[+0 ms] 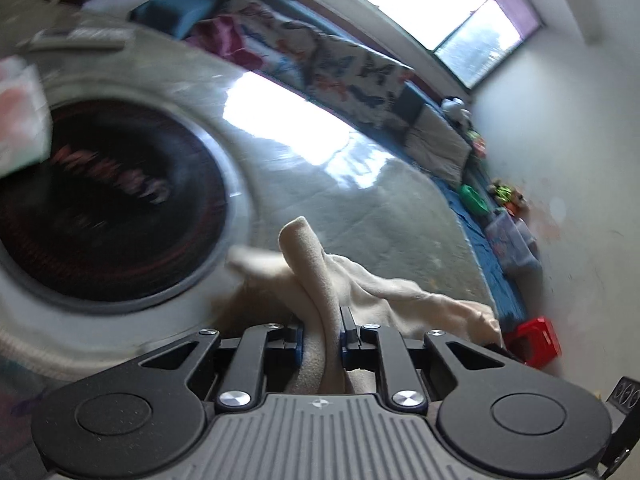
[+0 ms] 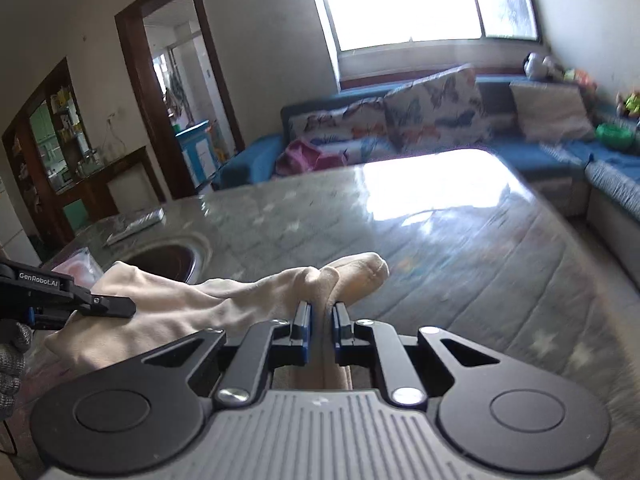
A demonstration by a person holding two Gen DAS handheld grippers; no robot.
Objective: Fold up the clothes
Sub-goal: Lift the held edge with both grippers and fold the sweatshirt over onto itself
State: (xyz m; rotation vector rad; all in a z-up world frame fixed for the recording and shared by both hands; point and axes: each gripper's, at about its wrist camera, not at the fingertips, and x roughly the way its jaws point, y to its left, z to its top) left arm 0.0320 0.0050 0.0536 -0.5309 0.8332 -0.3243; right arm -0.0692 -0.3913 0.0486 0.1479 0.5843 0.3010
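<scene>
A cream cloth garment [image 1: 320,276] is held up above a grey-green marble table [image 1: 360,208]. My left gripper [image 1: 322,330] is shut on a thick fold of it, which sticks up past the fingertips. In the right wrist view the same cream garment [image 2: 208,300] stretches leftward, and my right gripper [image 2: 321,320] is shut on another bunched part of it. The left gripper [image 2: 80,304] shows at the left edge of that view, a gloved hand [image 2: 12,360] behind it. The garment's lower part is hidden by the grippers.
A round dark inset [image 1: 104,200] with a pale rim lies in the table [image 2: 440,232] at the left. A remote [image 2: 136,224] rests at the far left. A blue sofa [image 2: 540,152] with patterned cushions [image 2: 436,108] wraps the back and right. A red box [image 1: 534,340] sits on the floor.
</scene>
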